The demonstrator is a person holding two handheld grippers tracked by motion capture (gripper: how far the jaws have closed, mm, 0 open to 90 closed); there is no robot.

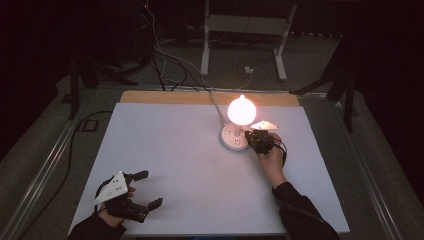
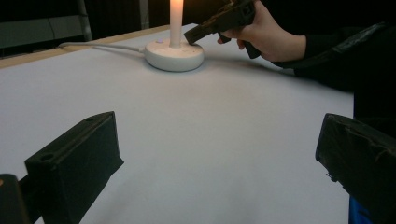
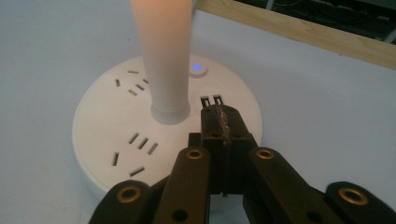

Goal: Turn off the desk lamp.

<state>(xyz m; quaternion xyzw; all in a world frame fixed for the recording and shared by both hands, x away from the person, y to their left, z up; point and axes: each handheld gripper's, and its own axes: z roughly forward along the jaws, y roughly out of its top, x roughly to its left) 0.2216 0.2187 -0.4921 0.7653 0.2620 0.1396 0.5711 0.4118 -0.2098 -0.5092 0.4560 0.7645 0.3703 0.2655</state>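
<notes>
A lit lamp (image 1: 241, 111) is seen standing on its round white base (image 1: 231, 138), at about one o'clock from the worktop's (image 1: 200, 165) centre. The right gripper (image 3: 219, 122) is held with its jaws pressed together, empty, tips resting on the base just short of the glowing blue button (image 3: 197, 68). The bulb is already shining, so switching on appears done; withdrawal is judged to be left. The left gripper (image 1: 145, 189) is parked wide open, holding nothing, at seven o'clock.
</notes>
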